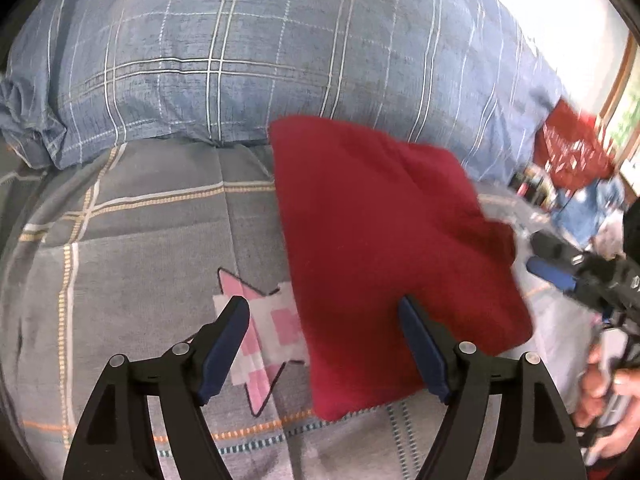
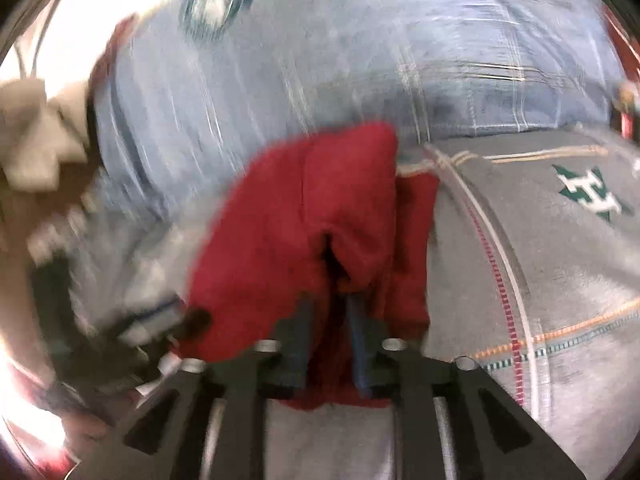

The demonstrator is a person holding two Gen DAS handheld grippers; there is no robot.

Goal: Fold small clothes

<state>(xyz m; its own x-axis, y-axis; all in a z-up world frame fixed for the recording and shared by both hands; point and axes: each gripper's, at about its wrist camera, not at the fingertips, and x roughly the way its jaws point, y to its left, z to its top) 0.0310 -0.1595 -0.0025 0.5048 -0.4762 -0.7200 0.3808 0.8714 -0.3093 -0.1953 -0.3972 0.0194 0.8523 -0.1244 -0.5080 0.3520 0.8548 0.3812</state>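
- Your right gripper (image 2: pixel 326 312) had its fingers (image 2: pixel 298 332) pressed close on a bunched fold of the red cloth (image 2: pixel 304 216), pinching it near one edge; that view was heavily smeared, so the exact bite was hard to read.
- Your left gripper (image 1: pixel 324 344) had its fingers (image 1: pixel 224 344) spread wide and gripped nothing; the right-hand pad sat just over the cloth's near side, the other over a pink star patch (image 1: pixel 264 336) on the bed cover.
- The red cloth lay partly on the bed (image 1: pixel 132 248), toward the pillow end, with its right part lifted by your right gripper.
- It looked soft, light and limp, a fleecy or knitted weave with no stiffness, so it would probably sag and bunch wherever unsupported. Corners or a hemmed edge seemed the best places to take hold, one in each gripper, to keep it flat.
- The bed cover was grey quilted fabric with thin checked lines and a green star patch (image 2: pixel 592 194); it would likely give underneath.
- A blue checked pillow (image 1: pixel 256 56) sat puffy along the bed's far edge.
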